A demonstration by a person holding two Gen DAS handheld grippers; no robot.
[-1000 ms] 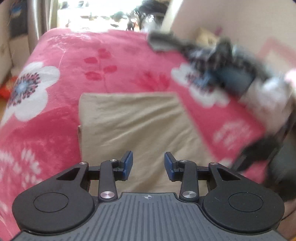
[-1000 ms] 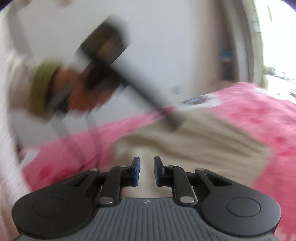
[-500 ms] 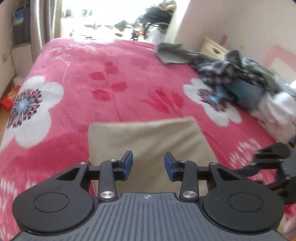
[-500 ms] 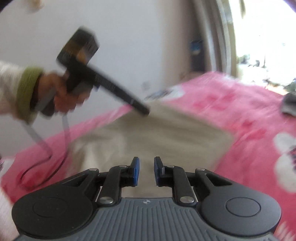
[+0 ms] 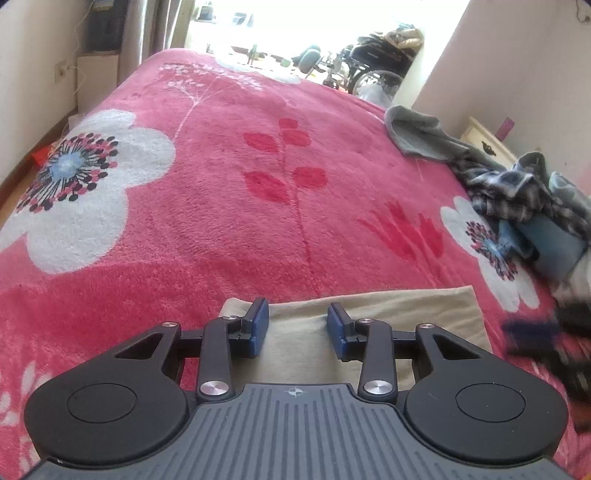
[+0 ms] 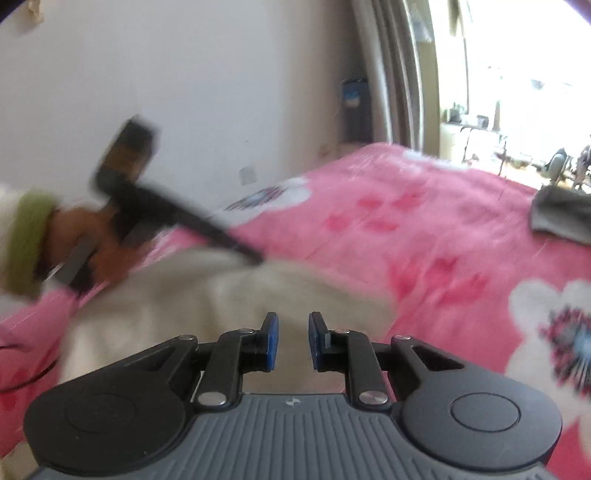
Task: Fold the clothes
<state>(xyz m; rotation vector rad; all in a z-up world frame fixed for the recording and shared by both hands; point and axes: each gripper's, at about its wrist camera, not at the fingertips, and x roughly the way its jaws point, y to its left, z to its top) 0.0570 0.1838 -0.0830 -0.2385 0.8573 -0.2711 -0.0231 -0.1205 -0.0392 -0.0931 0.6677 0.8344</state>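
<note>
A folded beige garment lies on the pink floral blanket; it also shows, blurred, in the right wrist view. My left gripper is open and empty, its blue pads over the garment's far edge. My right gripper is open and empty above the garment's near part. In the right wrist view the left gripper shows as a blurred black tool in a hand, its tip at the garment's far edge. In the left wrist view the right gripper is a dark blur at the right.
A pile of unfolded clothes, grey, plaid and blue, lies at the blanket's right edge by the wall. A grey garment shows at far right in the right wrist view. A bright window and curtains stand beyond the bed.
My left gripper has drawn back toward the near edge, so less of the beige garment shows and more blanket is in view. My right gripper has swung rightward. Both stay open.
</note>
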